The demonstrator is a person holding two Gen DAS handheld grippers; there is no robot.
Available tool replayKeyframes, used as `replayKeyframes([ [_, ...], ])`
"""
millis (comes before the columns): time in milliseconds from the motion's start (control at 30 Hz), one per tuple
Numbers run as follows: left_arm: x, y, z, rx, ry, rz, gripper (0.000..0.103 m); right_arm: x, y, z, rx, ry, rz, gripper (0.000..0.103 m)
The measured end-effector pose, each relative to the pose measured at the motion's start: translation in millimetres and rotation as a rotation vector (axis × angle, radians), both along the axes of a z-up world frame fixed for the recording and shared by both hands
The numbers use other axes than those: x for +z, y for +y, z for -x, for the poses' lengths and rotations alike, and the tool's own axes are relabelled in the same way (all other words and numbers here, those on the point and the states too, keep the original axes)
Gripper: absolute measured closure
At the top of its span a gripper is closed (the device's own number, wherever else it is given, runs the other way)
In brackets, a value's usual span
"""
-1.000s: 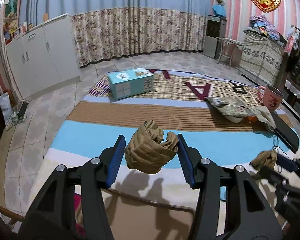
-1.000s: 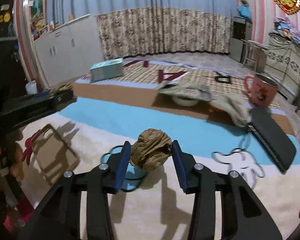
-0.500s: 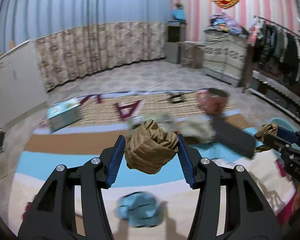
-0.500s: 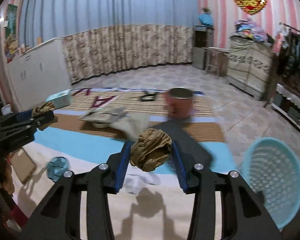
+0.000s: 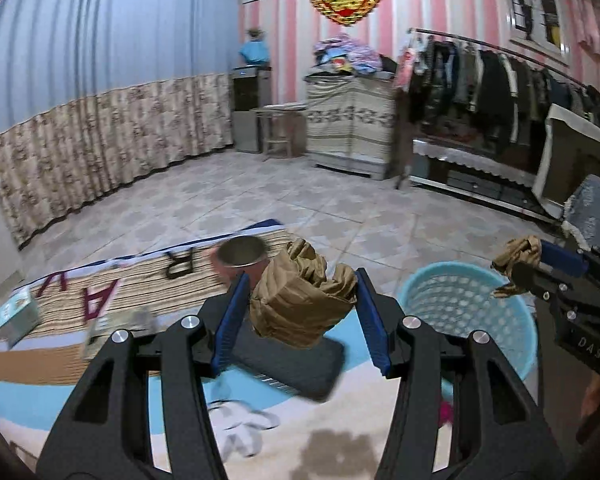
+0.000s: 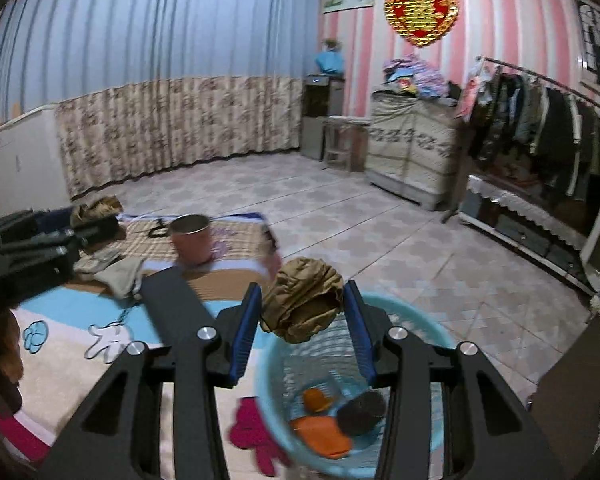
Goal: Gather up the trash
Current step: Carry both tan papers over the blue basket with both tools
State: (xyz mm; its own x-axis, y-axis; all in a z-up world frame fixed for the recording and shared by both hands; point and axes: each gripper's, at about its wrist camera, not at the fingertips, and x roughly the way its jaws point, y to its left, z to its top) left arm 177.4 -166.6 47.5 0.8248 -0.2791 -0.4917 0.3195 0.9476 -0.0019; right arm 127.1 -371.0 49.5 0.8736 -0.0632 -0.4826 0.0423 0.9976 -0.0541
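My left gripper (image 5: 300,316) is shut on a crumpled brown paper wad (image 5: 302,298), held in the air over the patterned rug. My right gripper (image 6: 300,320) is shut on a second brown paper wad (image 6: 302,300), which hangs above the near rim of a light blue perforated basket (image 6: 432,338). Orange scraps and a dark lump lie in the basket's bottom. In the left wrist view the same basket (image 5: 472,312) stands right of my fingers, with the right gripper (image 5: 518,266) and its wad over the basket's far right side. The left gripper (image 6: 94,218) shows at the left edge of the right wrist view.
A pink metal cup (image 6: 191,238), a dark flat case (image 5: 288,360), crumpled cloth (image 6: 118,270) and a teal box (image 5: 18,314) lie on the rug. Tiled floor stretches beyond it. A clothes rack (image 5: 512,84) and a covered cabinet (image 5: 350,124) line the striped wall.
Both grippers swung to the right and rose, each still clamped on its wad. The blue basket came into view and now lies under the right gripper.
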Motion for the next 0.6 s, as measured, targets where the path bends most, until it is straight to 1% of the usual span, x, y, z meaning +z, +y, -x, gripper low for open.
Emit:
replayKeyframes([
  [67, -6.4, -15.8, 0.9, -0.027, 0.003, 0.022, 0.051, -1.6, -13.9, 1.0, -0.025, 0.000, -0.004, 0.060],
  [133, -17.2, -28.0, 2.4, -0.050, 0.023, 0.052, 0.051, -7.0, -25.2, 2.1, -0.047, 0.006, -0.005, 0.060],
  [167, -21.4, -34.7, 1.2, -0.056, 0.034, 0.053, 0.051, -11.6, -31.6, 2.2, -0.062, 0.011, -0.005, 0.060],
  [233, -34.4, -51.3, -3.8, -0.064, 0.063, 0.032, 0.051, -19.2, -41.0, -0.3, -0.084, 0.022, -0.019, 0.060],
  [333, -48.0, -69.4, -10.5, -0.096, 0.101, 0.047, 0.051, -33.4, -58.4, -4.0, -0.115, 0.041, -0.051, 0.060],
  [467, -63.4, -93.5, -16.1, -0.125, 0.107, 0.007, 0.051, -53.1, -71.7, -9.1, -0.140, 0.074, -0.066, 0.060],
  [600, -80.9, -114.2, -22.9, -0.156, 0.146, 0.009, 0.051, -67.3, -83.9, -11.0, -0.167, 0.094, -0.066, 0.060],
])
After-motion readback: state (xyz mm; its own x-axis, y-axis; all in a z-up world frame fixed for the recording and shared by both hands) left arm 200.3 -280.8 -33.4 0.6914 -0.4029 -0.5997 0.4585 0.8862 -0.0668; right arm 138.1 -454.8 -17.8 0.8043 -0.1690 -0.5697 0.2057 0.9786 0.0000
